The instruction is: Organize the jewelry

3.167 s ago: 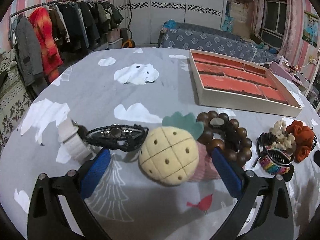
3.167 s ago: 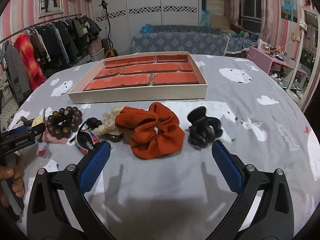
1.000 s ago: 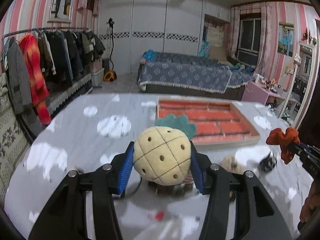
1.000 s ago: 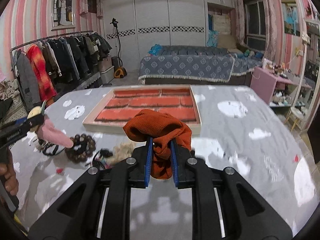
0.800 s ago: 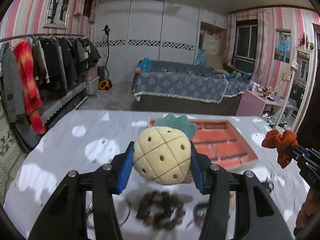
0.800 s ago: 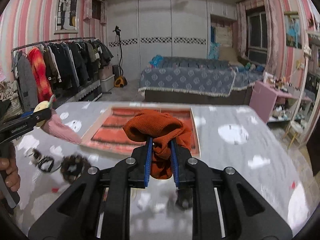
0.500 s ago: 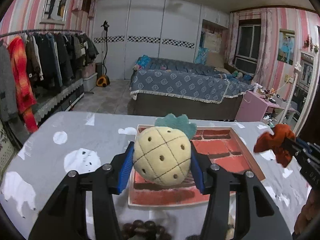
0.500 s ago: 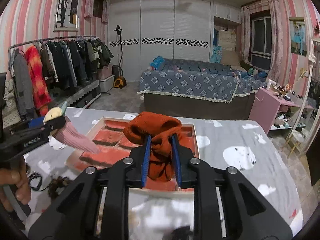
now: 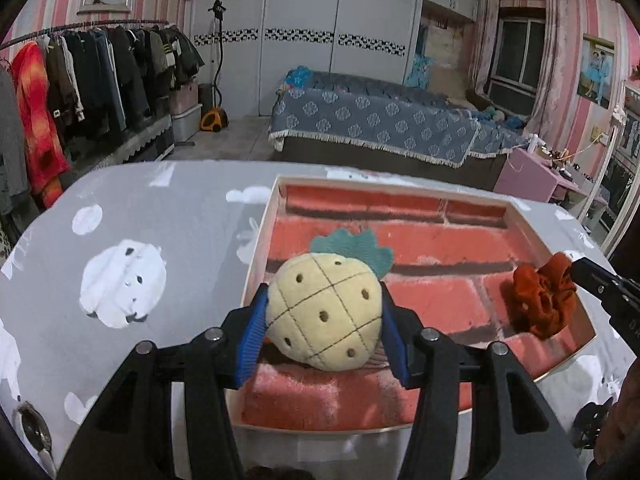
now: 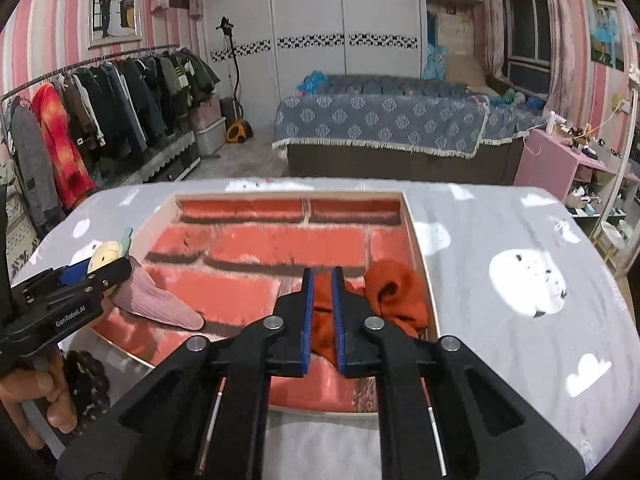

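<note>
A shallow tray (image 9: pixel 256 264) with red velvet compartments lies on the grey cloud-print tablecloth. My left gripper (image 9: pixel 323 292) is shut on a cream pineapple plush hair piece (image 9: pixel 324 320) and holds it over the tray's near left part. Its pink knitted tail (image 10: pixel 156 304) droops onto the velvet in the right wrist view. My right gripper (image 10: pixel 323 276) is closing tight, its pads pressing a fold of the orange scrunchie (image 10: pixel 396 292). The scrunchie hangs low in the tray's near right corner by the rim (image 10: pixel 418 248). The left wrist view shows the scrunchie (image 9: pixel 540 304) too.
A dark wooden bead bracelet (image 10: pixel 86 380) lies on the cloth in front of the tray, by the person's hand (image 10: pixel 40 396). A watch (image 9: pixel 32 428) sits at the near left and a black claw clip (image 9: pixel 588 426) at the near right. Beyond the table are a bed and a clothes rack.
Both grippers have carried their items forward and down, from above the loose pile to just over the tray. The bracelets and clip have dropped behind to the near edge of view.
</note>
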